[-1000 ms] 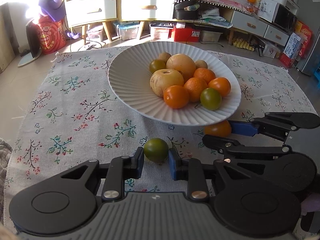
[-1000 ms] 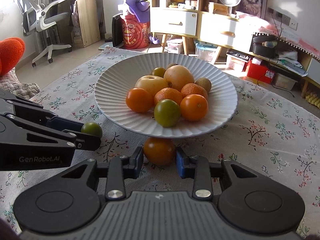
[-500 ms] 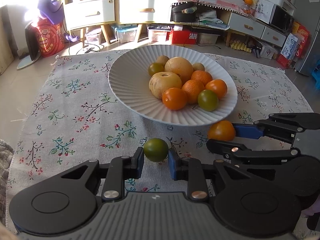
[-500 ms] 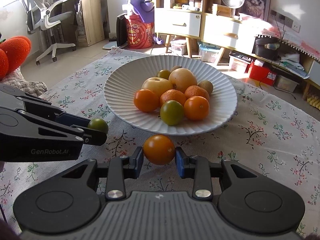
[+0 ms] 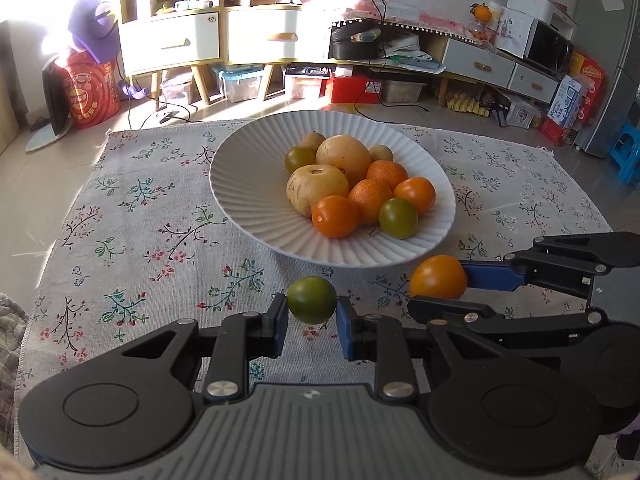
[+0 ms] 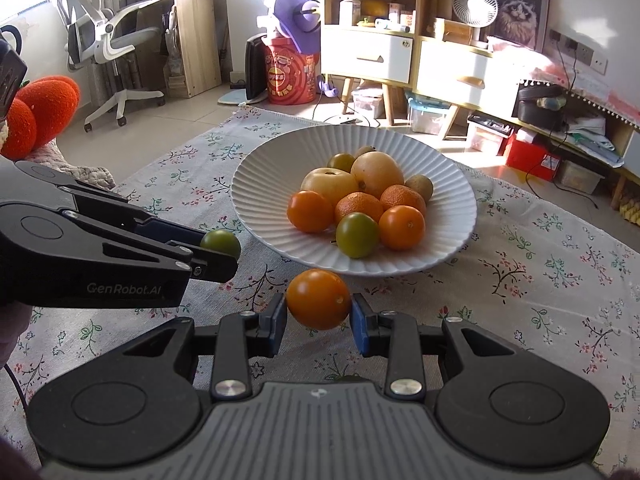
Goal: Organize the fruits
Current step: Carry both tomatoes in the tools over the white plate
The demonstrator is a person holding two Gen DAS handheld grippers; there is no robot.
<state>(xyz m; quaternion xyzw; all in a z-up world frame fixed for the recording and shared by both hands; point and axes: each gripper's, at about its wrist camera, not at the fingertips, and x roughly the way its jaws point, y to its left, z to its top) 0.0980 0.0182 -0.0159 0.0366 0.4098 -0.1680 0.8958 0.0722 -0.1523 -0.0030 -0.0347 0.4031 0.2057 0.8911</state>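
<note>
My left gripper (image 5: 312, 314) is shut on a small green fruit (image 5: 311, 299) and holds it above the cloth, in front of the white ribbed plate (image 5: 248, 196). My right gripper (image 6: 319, 316) is shut on an orange fruit (image 6: 318, 298), also lifted near the plate's (image 6: 452, 240) front rim. The plate holds several orange, green and yellow fruits (image 5: 352, 184). In the left wrist view the right gripper and its orange fruit (image 5: 438, 277) sit to the right. In the right wrist view the left gripper holds the green fruit (image 6: 221, 242) at the left.
The plate stands on a floral tablecloth (image 5: 132, 232) over a low table. Beyond it are white-drawered cabinets (image 5: 224, 40), storage boxes, a red drum (image 6: 290, 76) and an office chair (image 6: 112, 44). An orange plush (image 6: 44, 108) lies at the left.
Both grippers have risen and pulled back from the plate's rim, lifting the green fruit and the orange fruit off the cloth. The plate now looks lower and farther.
</note>
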